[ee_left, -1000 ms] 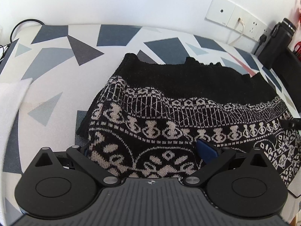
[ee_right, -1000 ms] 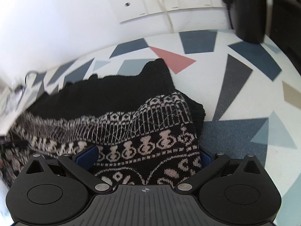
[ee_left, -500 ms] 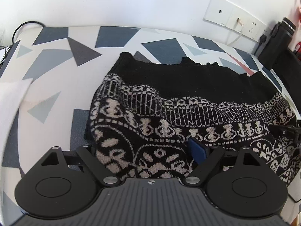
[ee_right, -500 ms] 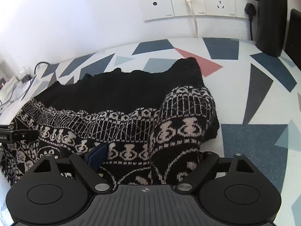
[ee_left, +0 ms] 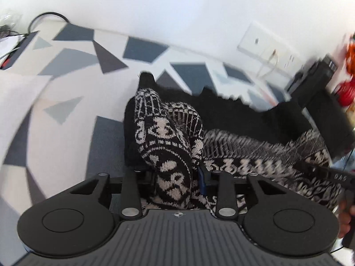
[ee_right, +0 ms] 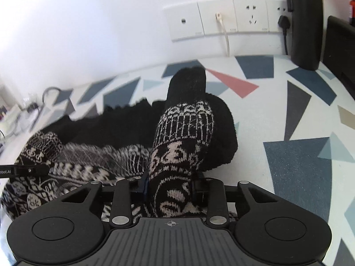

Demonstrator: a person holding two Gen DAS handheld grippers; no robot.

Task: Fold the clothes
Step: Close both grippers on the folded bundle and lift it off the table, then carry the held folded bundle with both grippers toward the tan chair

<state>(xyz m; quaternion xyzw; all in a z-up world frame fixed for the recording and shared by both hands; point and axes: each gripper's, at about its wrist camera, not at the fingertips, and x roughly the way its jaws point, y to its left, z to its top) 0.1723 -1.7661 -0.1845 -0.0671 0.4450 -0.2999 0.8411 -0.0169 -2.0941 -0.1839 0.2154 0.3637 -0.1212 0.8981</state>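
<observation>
Already pinched narrow on bunched knit at both ends: left gripper (ee_left: pixel 175 175) and right gripper (ee_right: pixel 169 184), each clamping a near corner of the black-and-cream patterned sweater (ee_right: pixel 184 133) lying on the triangle-print tabletop (ee_right: pixel 299 166). Likely to slip from thick wads, sag in the slack middle, or fold crooked if lifted unevenly.

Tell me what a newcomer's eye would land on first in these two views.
The black knitted sweater with cream patterned bands, bunched into a ridge and pinched in the right tongs at the bottom centre. The left tongs clamp a similar bunch of it in the left wrist view. Next, the white tablecloth with blue, grey and red triangles under it, and the tall black bottle by the wall sockets, top right.
</observation>
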